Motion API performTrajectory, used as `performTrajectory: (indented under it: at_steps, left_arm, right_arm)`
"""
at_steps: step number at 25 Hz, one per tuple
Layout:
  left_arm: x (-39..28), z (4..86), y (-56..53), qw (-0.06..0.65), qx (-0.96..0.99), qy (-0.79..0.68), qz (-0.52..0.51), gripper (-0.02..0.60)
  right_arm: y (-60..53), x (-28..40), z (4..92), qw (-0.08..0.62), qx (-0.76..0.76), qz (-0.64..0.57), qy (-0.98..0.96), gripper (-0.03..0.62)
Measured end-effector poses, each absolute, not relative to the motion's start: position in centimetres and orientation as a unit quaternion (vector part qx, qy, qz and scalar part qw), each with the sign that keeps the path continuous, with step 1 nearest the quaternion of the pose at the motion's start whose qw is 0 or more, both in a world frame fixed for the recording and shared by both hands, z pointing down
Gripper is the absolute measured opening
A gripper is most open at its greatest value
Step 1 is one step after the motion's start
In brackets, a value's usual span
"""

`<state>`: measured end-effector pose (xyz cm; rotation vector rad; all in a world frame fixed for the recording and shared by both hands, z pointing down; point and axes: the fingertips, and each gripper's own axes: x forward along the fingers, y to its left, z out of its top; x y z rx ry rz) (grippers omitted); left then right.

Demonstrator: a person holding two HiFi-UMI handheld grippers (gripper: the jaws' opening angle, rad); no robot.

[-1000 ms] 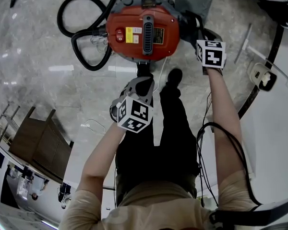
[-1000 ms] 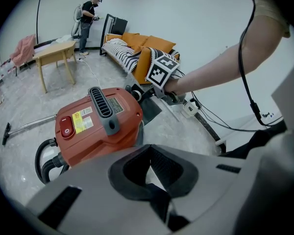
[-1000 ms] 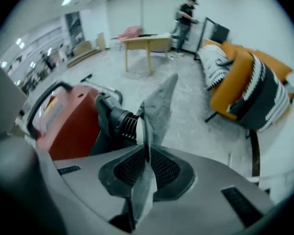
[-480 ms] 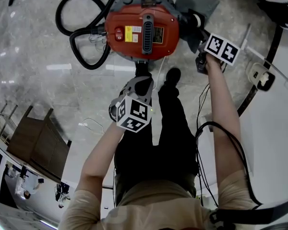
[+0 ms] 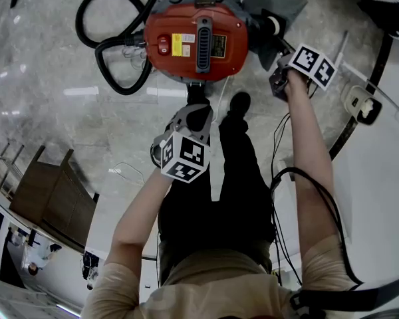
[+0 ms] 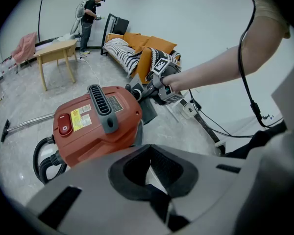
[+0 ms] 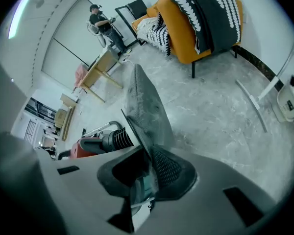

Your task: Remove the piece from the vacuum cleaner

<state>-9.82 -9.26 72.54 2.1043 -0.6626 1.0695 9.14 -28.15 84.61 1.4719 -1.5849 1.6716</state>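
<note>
A red vacuum cleaner (image 5: pixel 196 42) stands on the marble floor with its black hose (image 5: pixel 113 38) looped at the left. At its right side a flat grey piece (image 5: pixel 269 5) sticks out beside a black ribbed connector (image 7: pixel 115 140). My right gripper (image 5: pixel 276 72) has this grey piece (image 7: pixel 144 106) edge-on between its pads; its jaws are opening. My left gripper (image 5: pixel 198 106) hovers just in front of the vacuum (image 6: pixel 98 126), shut and holding nothing. Its pads (image 6: pixel 161 168) frame bare floor.
An orange sofa (image 7: pixel 201 18) with a patterned throw stands behind. A wooden table (image 6: pixel 56 53) and another person (image 6: pixel 90 16) are farther off. A white power strip (image 5: pixel 359 105) and cables lie right. Wooden furniture (image 5: pixel 53 198) sits left. The person's shoe (image 5: pixel 239 105) is near the vacuum.
My right gripper has swung out to the right and rotated, carrying the grey piece's edge with it. The left gripper has stayed where it was.
</note>
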Motion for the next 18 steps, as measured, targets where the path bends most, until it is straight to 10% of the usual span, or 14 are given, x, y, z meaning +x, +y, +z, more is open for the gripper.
performTrajectory:
  at_steps: [18]
  left_arm:
    - [-9.73, 72.92, -8.56, 0.342, 0.807, -0.257, 0.406, 0.005]
  right_arm:
    - [-27.83, 9.44, 85.24, 0.098, 0.539, 0.676, -0.493, 0.063]
